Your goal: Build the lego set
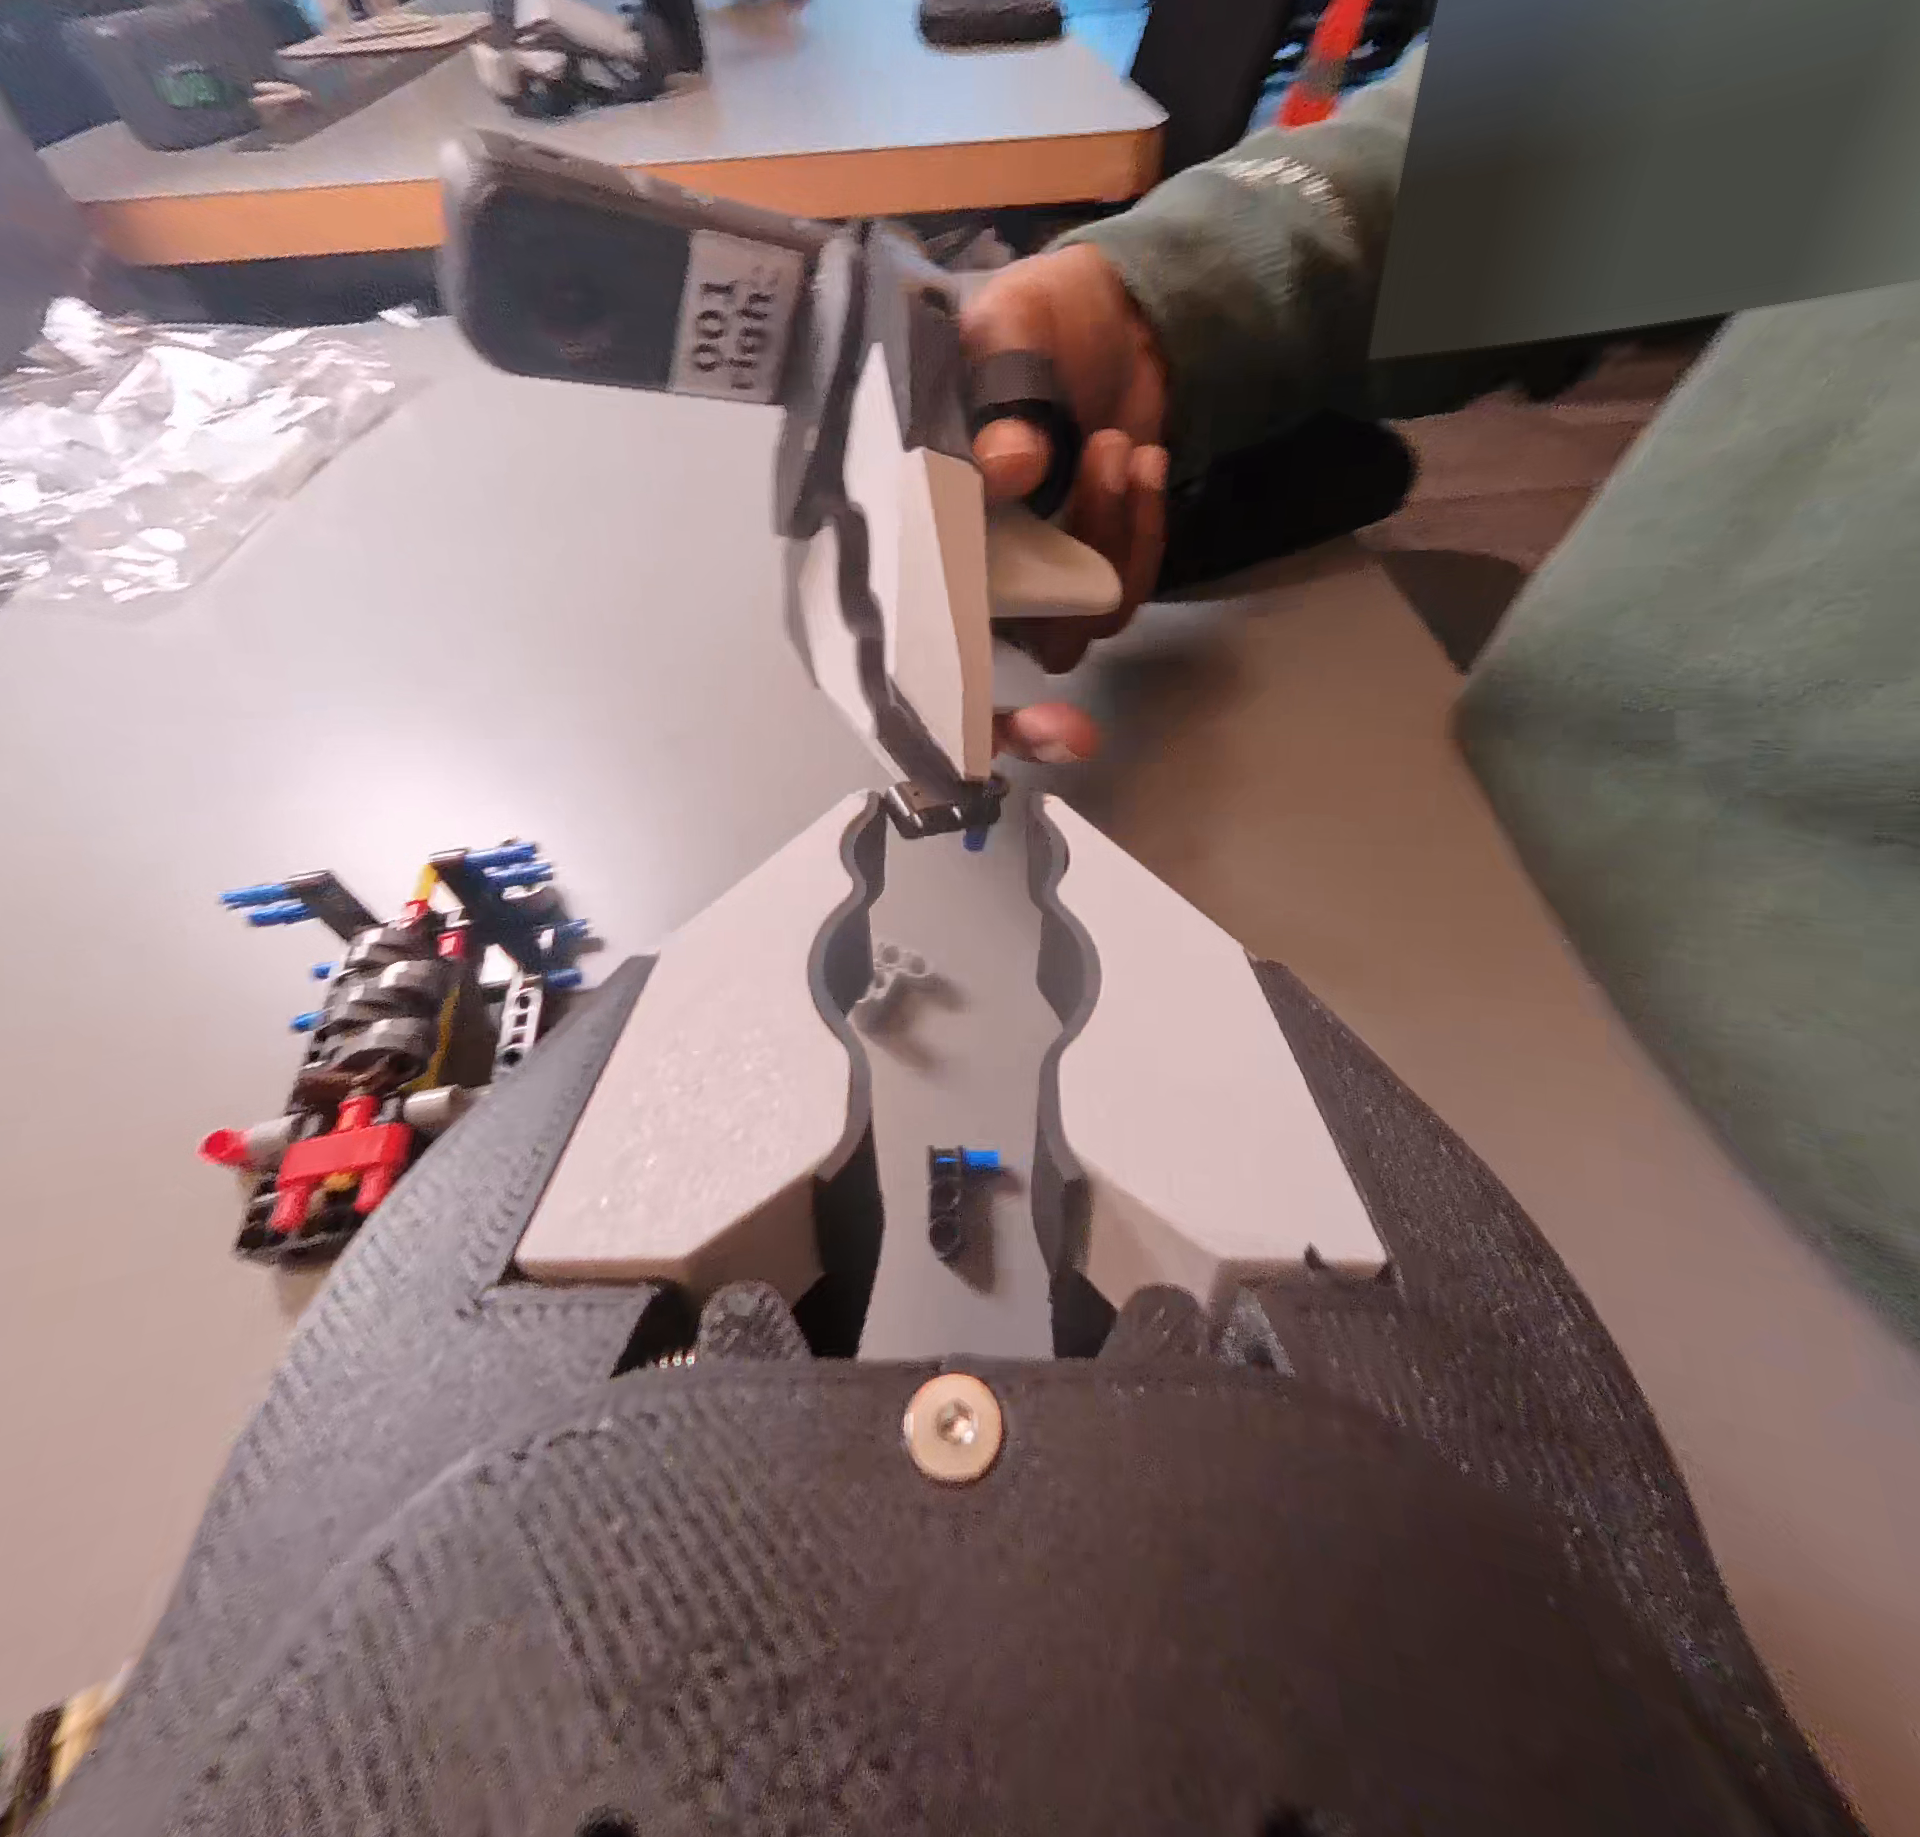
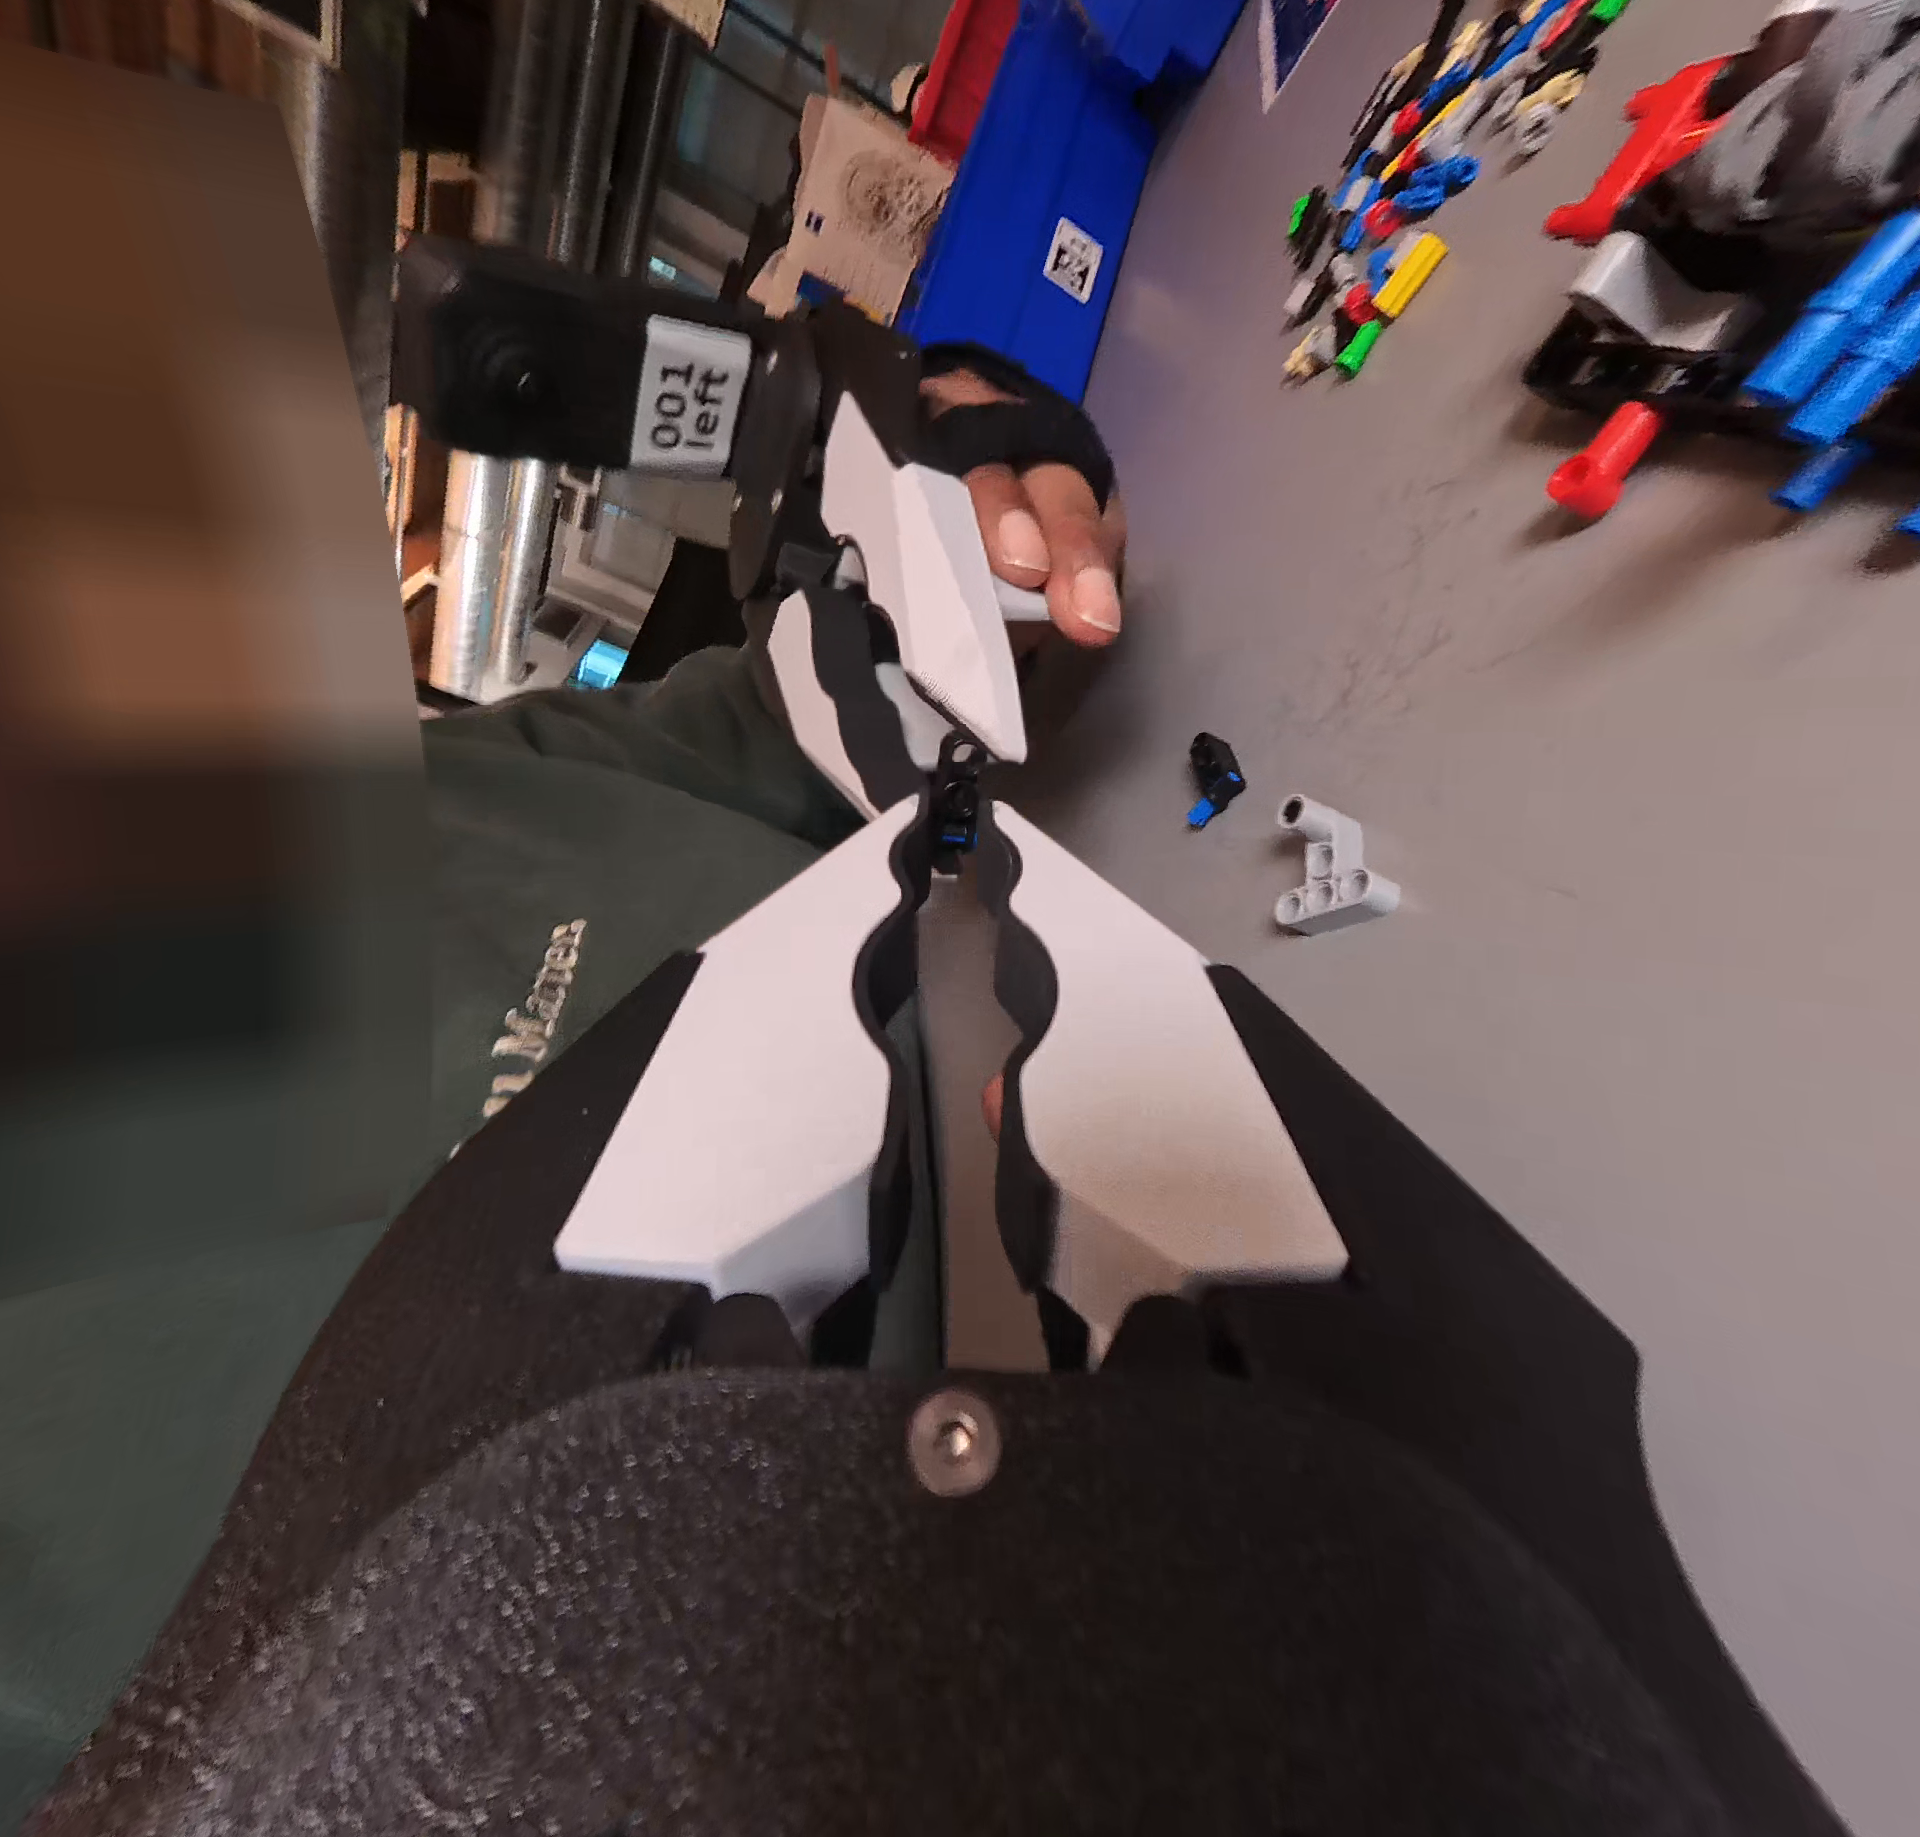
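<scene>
My left gripper (image 1: 954,802) and my right gripper (image 2: 958,819) meet tip to tip above the grey table (image 1: 520,644). Between the tips is a small black lego piece (image 1: 940,813) with a blue pin; it also shows in the right wrist view (image 2: 953,823). Both grippers look closed on it, the right gripper (image 1: 961,777) from above in the left wrist view. The left gripper (image 2: 971,753) shows in the right wrist view with a black bit at its tip. The half-built model (image 1: 384,1039), black, grey, red with blue pins, lies at the left; it also shows in the right wrist view (image 2: 1766,260).
On the table under the grippers lie a light grey angled piece (image 2: 1332,875) and a black piece with a blue pin (image 2: 1214,771). A pile of loose coloured pieces (image 2: 1455,125) and a blue box (image 2: 1039,146) lie beyond. A crumpled clear plastic bag (image 1: 156,437) lies far left. A person's green sleeve (image 1: 1247,229) is close. My two grippers' fingertips are within a few centimetres of each other.
</scene>
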`<state>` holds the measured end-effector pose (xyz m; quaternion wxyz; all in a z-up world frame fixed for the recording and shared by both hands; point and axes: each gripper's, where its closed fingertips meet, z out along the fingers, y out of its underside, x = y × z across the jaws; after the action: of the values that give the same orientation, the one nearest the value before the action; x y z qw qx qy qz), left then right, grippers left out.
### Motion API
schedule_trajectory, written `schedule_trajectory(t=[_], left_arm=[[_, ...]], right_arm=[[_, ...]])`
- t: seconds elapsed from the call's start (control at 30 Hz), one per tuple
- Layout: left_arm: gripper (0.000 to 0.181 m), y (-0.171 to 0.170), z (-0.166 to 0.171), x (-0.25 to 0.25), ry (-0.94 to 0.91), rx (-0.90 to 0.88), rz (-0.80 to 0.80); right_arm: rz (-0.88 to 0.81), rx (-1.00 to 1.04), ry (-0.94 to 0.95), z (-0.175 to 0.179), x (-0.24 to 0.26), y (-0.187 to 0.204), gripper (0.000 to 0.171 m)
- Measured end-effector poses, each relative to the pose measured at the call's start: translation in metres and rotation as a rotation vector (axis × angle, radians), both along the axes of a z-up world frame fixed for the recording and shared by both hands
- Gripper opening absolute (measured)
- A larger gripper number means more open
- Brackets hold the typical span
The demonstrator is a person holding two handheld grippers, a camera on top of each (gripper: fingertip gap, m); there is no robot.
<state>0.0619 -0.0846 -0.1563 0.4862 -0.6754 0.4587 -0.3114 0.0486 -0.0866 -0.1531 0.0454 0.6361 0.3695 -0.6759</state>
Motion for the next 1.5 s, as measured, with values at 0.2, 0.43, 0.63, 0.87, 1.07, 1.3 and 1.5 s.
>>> schedule_trajectory(t=[0.2,0.43,0.63,0.87,1.07,1.3,1.5], left_arm=[[0.01,-0.009,0.007,0.001,-0.021,0.005,-0.117],[0.007,0.013,0.004,-0.008,-0.055,-0.078,-0.033],[0.007,0.032,-0.009,-0.013,-0.132,-0.231,-0.077],[0.007,0.038,-0.015,-0.006,-0.071,-0.23,-0.139],[0.007,0.035,-0.018,-0.007,-0.079,-0.25,-0.155],[0.007,0.033,-0.02,-0.007,-0.053,-0.234,-0.154],[0.01,0.034,-0.035,-0.011,0.023,-0.258,-0.159]], right_arm=[[0.197,0.032,-0.013,0.006,0.007,-0.011,0.005],[0.102,0.23,0.033,0.011,-0.001,0.016,0.014],[-0.077,0.892,0.107,0.003,0.003,0.039,0.02],[-0.079,1.034,0.046,-0.009,0.0,0.041,0.005],[-0.073,1.076,-0.006,-0.017,0.001,0.039,0.013],[-0.089,1.106,-0.038,-0.023,0.0,0.035,0.005],[-0.094,1.046,-0.132,-0.042,0.0,0.035,0.005]])
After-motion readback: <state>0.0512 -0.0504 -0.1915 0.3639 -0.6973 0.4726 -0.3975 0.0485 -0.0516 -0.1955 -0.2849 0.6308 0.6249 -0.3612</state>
